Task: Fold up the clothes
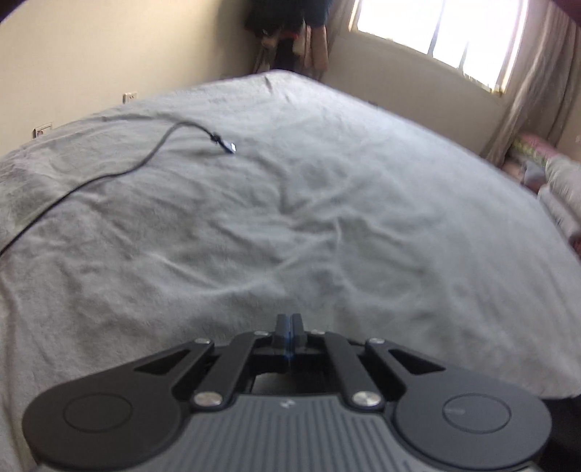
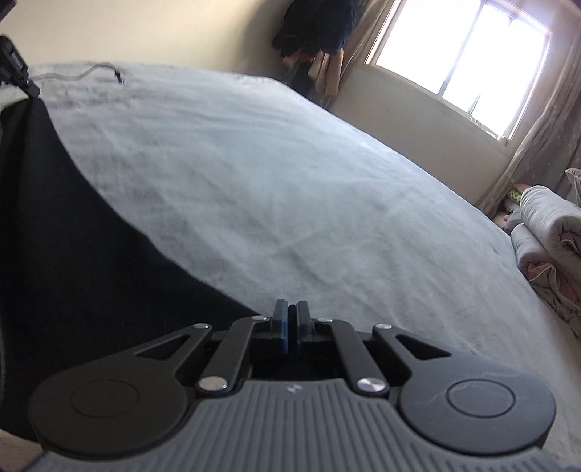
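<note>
A black garment [image 2: 72, 254] hangs stretched over the left part of the right wrist view. It runs from a high corner at the far left down to my right gripper [image 2: 290, 312]. That gripper is shut, with dark cloth pinched between its pads. My left gripper [image 2: 33, 92] shows small at the upper left of this view, holding the garment's raised corner. In the left wrist view my left gripper [image 1: 289, 321] has its fingers pressed together. There only a dark strip of the garment [image 1: 564, 414] shows, at the lower right edge.
A grey wrinkled bed sheet [image 1: 326, 218] fills both views below the grippers. A black cable [image 1: 152, 152] lies on its far left part. Rolled blankets [image 2: 544, 225] are piled at the right. Dark clothes [image 1: 287, 29] hang in the far corner beside a bright window [image 1: 435, 29].
</note>
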### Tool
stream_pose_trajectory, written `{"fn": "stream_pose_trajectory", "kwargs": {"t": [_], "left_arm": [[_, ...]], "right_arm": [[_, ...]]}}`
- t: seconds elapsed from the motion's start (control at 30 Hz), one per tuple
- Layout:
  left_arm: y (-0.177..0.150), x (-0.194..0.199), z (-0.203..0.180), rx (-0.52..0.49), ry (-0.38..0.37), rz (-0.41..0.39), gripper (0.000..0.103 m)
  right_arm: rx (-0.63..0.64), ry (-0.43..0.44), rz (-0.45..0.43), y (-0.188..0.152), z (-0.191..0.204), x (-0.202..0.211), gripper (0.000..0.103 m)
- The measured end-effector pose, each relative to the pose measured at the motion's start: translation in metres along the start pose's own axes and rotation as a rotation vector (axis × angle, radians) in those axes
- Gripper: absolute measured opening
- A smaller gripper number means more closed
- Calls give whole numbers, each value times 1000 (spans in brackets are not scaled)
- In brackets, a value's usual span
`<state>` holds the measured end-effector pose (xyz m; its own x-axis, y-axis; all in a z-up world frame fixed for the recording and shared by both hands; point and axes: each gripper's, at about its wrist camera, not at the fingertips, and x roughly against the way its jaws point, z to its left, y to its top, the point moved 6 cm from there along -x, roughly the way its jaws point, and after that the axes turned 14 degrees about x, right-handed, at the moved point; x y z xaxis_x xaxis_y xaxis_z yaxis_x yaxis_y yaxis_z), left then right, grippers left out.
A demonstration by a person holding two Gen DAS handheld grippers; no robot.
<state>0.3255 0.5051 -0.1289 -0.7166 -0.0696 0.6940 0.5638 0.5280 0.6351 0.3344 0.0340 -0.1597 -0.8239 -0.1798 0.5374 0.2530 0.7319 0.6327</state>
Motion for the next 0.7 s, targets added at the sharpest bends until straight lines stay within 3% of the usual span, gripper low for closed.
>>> {"fn": "stream_pose_trajectory", "kwargs": {"t": [0.13,0.27,0.33,0.37,0.6,0.7], "left_arm": [[-7,-8,-3,-52,28,41,5],[-2,13,12,72,-35,124,35],[-5,19,16,107,-59,161,37],[-8,20,15,107,-66,178,39],[-28,23,8,102,-113,295,41],[-28,21,7,89,-115,280,39]], "right_arm": [[25,-23,7,6,2,3,6],[-50,24,-45,19,-1,27,23],[-88,92,-98,30,5,46,36],[-97,132,-126,36,10,54,38],[-83,444,-247,63,69,102,35],[-36,514,-254,66,91,109,32]]}}
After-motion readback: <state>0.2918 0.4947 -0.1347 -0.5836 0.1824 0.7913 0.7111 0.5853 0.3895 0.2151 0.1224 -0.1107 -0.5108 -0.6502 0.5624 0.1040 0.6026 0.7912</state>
